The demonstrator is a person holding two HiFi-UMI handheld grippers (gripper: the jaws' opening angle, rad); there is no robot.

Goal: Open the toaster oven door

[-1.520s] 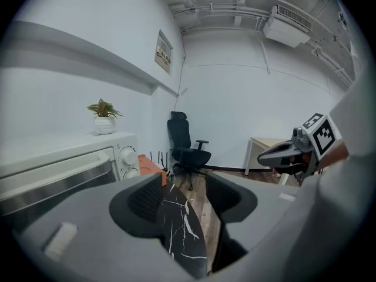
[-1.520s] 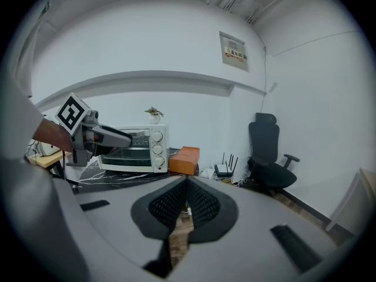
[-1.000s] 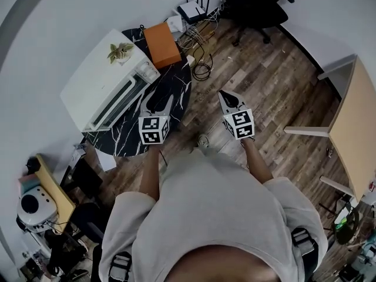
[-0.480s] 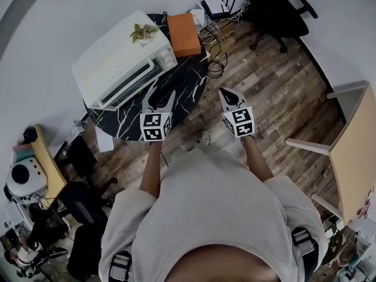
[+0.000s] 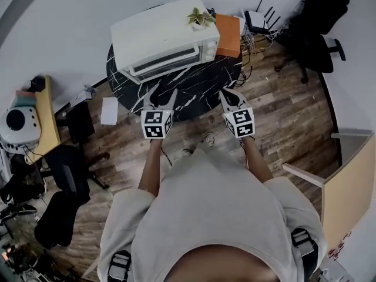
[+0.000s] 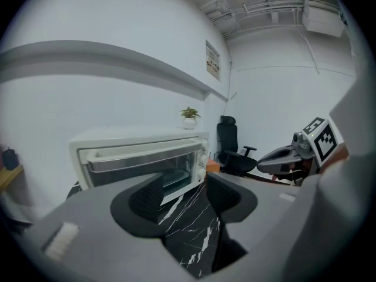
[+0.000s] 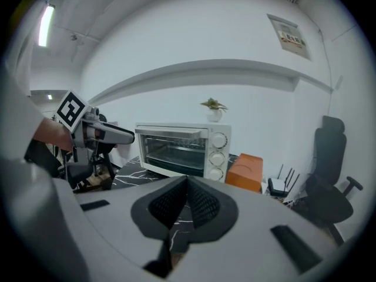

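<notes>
**Head view.** White toaster oven (image 5: 164,37) at the back of the round black tabletop (image 5: 200,87). Door (image 5: 166,59) shut and facing this way. Little plant (image 5: 200,17) on top, orange box (image 5: 228,34) just beside. Left claw (image 5: 161,94) and right claw (image 5: 228,96) low over the near side of the tabletop, not touching the oven.

**Left gripper view.** Left claw (image 6: 185,191) wide apart, with nothing inside, only black tabletop in the gap. Toaster oven (image 6: 141,157) ahead and a bit to the left. Long handle bar (image 6: 141,152) along the top of the door. Good way to do this step:
- Go forward and up a little.
- Line the gap up with the middle of the handle bar, not an end.
- Push in until both pads sit round the bar, then squeeze.
- Pull out and down in a slow curve, as the door is probably hinged at the bottom.
- No yanking, or the whole oven might slide on the smooth top.

**Right gripper view.** Right claw (image 7: 187,201) pressed together, holding nothing. Oven (image 7: 176,151) straight ahead, knobs (image 7: 218,156) on its right side. Could press gently on the oven's top to keep it from sliding. Best kept clear of the plant and the knobs.
</notes>
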